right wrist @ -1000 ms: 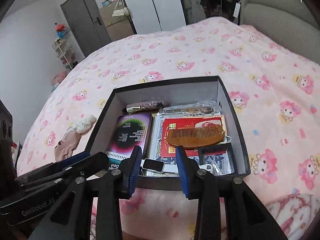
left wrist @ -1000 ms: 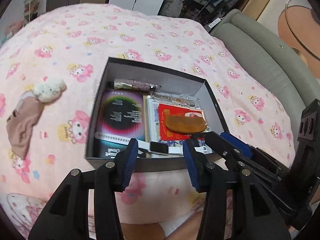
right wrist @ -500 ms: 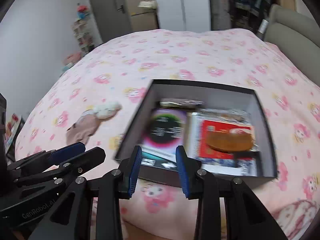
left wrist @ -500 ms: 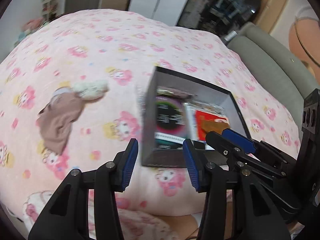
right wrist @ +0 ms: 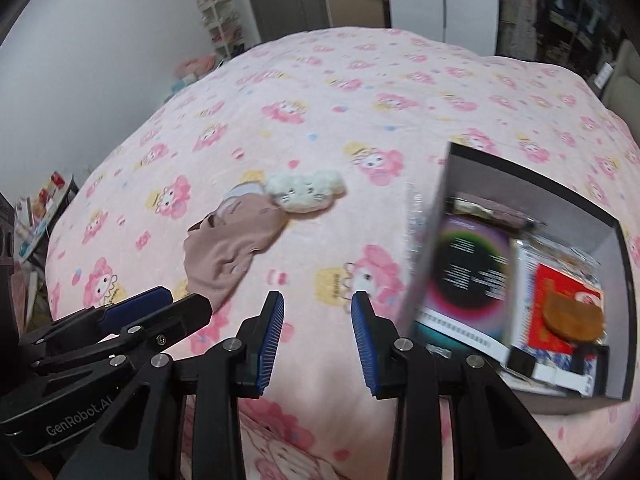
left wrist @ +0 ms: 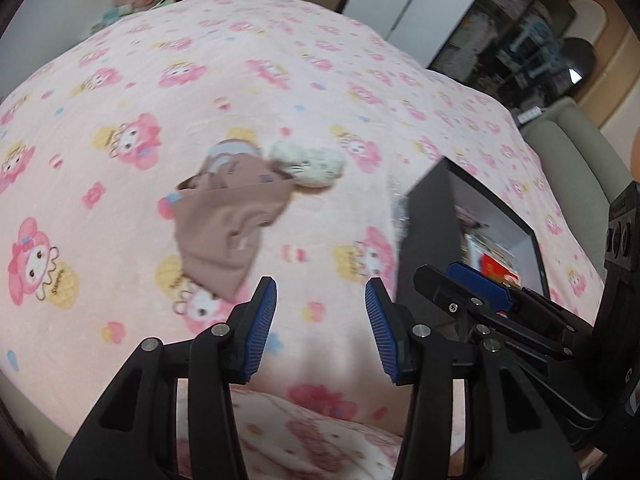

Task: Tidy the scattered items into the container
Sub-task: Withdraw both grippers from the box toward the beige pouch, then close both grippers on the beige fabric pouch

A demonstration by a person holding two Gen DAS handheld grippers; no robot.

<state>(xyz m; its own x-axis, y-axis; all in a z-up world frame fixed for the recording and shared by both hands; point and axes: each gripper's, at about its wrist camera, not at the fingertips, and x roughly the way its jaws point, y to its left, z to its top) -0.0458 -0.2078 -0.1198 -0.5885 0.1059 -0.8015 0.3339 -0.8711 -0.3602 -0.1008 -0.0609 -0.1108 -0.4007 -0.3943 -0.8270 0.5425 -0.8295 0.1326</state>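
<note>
Both my grippers have swung left off the box since a second ago; it now sits at the right edge of both views. Left gripper (left wrist: 320, 320) fingers spread, nothing between them, over the pink blanket (left wrist: 280, 60). Right gripper (right wrist: 317, 332) also spread and empty, just beside the left one. Brown sock (right wrist: 228, 248) with white plush cat face (right wrist: 304, 193) lies on the blanket, ahead-left, well apart from the dark box (right wrist: 424, 256). Box holds a wooden comb (right wrist: 572, 318), booklet (right wrist: 468, 264), red packet (right wrist: 560, 280).

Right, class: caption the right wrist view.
Open right gripper faces brown sock on bedspread, beside filled box.
</note>
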